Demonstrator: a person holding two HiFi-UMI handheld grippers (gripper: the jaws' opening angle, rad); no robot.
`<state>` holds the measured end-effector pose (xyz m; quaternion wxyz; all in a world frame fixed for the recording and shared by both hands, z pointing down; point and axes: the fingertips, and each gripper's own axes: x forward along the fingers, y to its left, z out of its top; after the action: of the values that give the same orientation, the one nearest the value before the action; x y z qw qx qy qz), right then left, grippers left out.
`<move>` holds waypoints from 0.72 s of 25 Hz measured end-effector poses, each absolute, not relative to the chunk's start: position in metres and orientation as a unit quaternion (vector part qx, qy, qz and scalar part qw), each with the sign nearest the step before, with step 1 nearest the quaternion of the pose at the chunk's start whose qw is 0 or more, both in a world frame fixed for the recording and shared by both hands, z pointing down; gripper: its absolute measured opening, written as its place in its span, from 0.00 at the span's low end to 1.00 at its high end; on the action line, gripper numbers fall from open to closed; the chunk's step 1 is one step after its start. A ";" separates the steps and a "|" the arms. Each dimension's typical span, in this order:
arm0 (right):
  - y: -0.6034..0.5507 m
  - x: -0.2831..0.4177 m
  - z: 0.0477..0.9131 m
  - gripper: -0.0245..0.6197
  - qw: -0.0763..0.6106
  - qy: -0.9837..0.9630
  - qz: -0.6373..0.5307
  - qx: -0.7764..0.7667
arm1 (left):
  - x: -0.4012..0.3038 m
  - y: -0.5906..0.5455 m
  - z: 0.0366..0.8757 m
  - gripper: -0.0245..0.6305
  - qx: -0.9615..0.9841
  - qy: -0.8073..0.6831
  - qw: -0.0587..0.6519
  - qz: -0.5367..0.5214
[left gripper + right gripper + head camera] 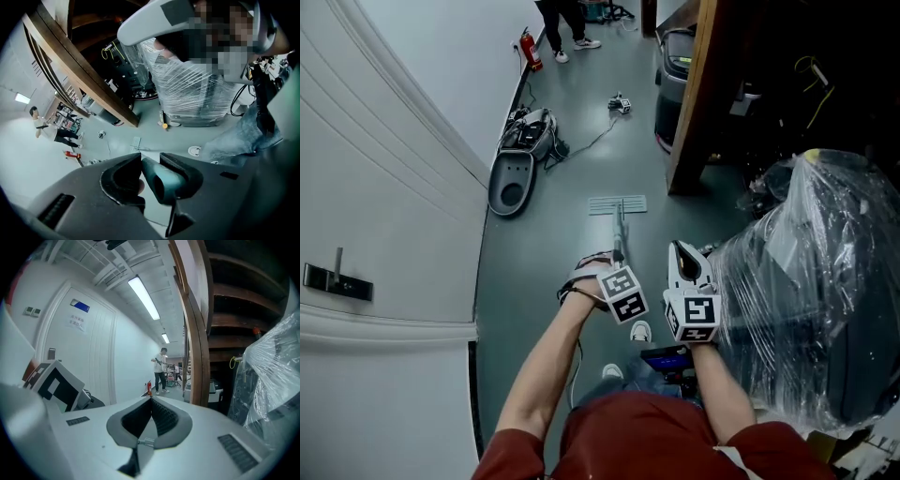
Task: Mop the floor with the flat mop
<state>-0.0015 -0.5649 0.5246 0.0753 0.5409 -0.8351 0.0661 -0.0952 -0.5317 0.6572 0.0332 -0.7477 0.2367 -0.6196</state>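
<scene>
1. Head view: the flat mop (620, 230) runs fwd from you. Its pad (617, 204) lies flat on the floor (581, 112), mid-corridor, btwn the white wall and the wooden shelf unit (686, 112).
2. Your left hand-held gripper (150, 160) is clamped on the handle's top end (161, 180). The left gripper view shows the teal grip pinched btwn both jaws.
3. Your right hand-held gripper (151, 400) has its jaws pressed together w/ nothing in them. It sits just beside the left one, off the handle.
4. To mop well (my read): hold the pad flat, push in straight overlapping lanes, and don't lift the front edge. A one-gripper hold at the very end gives little leverage, so the pad will prob. twist. Go slow.
5. Mind the cable (591, 141) and grey device (514, 178) ahead-left, and the wrapped bundle (806, 272) at right. Steer btwn them.
6. Pose: your left forearm is stretched fwd. Your right arm is bent and close to your body, w/ its gripper pointing fwd.
</scene>
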 end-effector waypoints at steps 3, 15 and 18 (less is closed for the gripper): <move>-0.541 -0.010 0.525 0.07 0.080 -0.832 0.065 0.545 | -0.106 -0.503 0.657 0.24 -0.752 0.240 0.033 -0.613; -0.446 -0.037 0.510 0.07 0.084 -0.833 0.045 0.544 | -0.127 -0.408 0.657 0.24 -0.757 0.235 0.035 -0.609; -0.422 -0.037 0.507 0.07 0.084 -0.830 0.039 0.550 | -0.129 -0.387 0.659 0.24 -0.758 0.233 0.039 -0.608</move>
<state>-0.0374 -0.4221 0.5071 0.0838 0.5498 -0.8302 0.0390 -0.1291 -0.3867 0.6587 0.0392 -0.7579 0.2325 -0.6082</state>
